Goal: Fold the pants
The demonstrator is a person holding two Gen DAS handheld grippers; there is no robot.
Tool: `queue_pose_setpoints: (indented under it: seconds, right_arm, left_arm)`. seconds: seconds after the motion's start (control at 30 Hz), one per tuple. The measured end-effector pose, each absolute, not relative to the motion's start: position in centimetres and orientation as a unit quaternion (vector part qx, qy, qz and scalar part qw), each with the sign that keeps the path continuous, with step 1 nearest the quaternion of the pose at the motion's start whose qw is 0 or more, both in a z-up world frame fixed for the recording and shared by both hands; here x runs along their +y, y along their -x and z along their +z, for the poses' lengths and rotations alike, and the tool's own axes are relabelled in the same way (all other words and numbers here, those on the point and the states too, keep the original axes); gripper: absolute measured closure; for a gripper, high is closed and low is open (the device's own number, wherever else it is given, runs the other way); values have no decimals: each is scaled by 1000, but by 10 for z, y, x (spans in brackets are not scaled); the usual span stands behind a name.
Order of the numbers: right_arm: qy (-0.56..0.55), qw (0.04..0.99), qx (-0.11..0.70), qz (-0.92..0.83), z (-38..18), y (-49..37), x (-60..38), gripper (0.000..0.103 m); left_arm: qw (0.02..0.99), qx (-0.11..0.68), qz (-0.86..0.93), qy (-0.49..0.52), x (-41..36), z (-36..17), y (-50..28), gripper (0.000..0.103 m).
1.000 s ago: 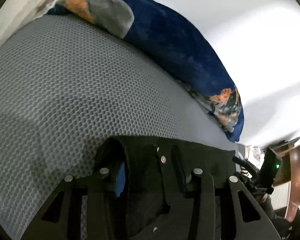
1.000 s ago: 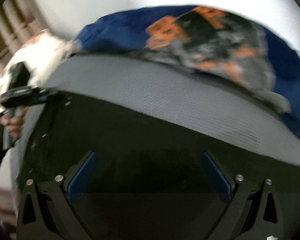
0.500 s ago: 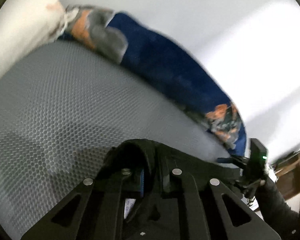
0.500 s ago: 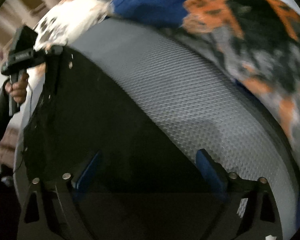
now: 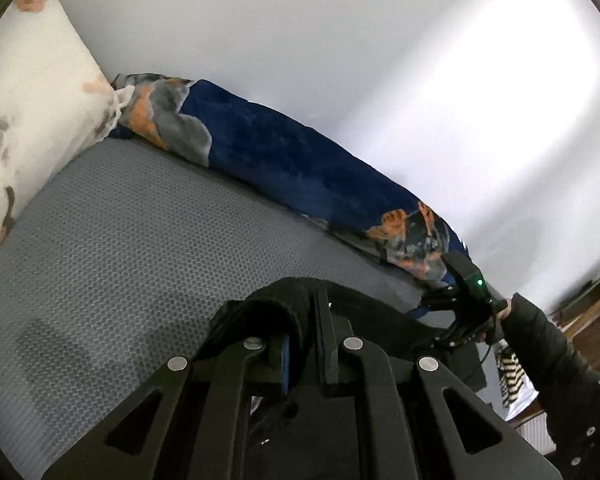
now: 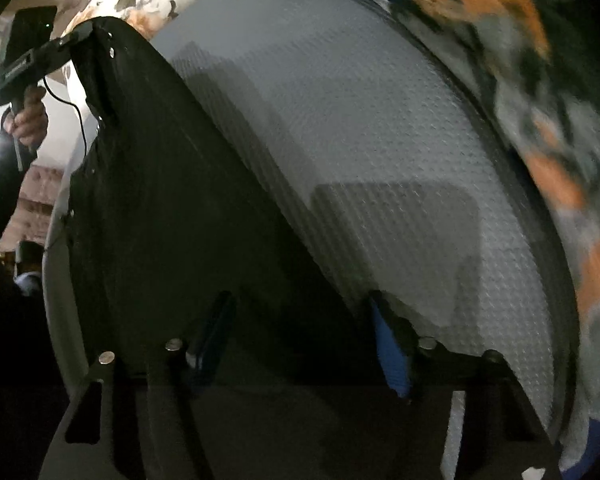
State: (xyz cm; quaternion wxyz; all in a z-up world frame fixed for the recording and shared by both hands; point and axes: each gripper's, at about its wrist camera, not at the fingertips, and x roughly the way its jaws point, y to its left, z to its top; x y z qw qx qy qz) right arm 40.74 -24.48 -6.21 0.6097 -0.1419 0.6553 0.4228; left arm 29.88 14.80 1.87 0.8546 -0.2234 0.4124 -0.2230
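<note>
Grey honeycomb mattress (image 5: 140, 248) below a white wall, blue patterned blanket (image 5: 284, 160) along the far edge. Left claw (image 5: 306, 340), open a second ago, now clamped on a bunched corner of the black pants (image 5: 268, 304) and raised. Right claw (image 6: 300, 344) half narrowed, just been closing over the near right corner, not yet pinching. Likely about to lift both corners for the fold

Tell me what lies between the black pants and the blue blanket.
Only bare grey mesh mattress separates the black pants from the blue blanket, seen in the left wrist view.
</note>
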Motion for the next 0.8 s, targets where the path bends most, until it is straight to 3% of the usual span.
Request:
queue_pose_setpoints:
  seconds: [0.2, 0.43, 0.8]
  right_arm:
    - [154, 614, 659, 406, -61, -404, -263, 47]
    - [179, 646, 648, 362, -56, -387, -275, 92]
    - [245, 786, 528, 209, 6, -299, -274, 97]
  left_arm:
    - [858, 412, -221, 214, 146, 22, -292, 93]
    - [857, 419, -222, 202, 147, 19, -297, 93]
    - [870, 423, -218, 132, 140, 20, -291, 93]
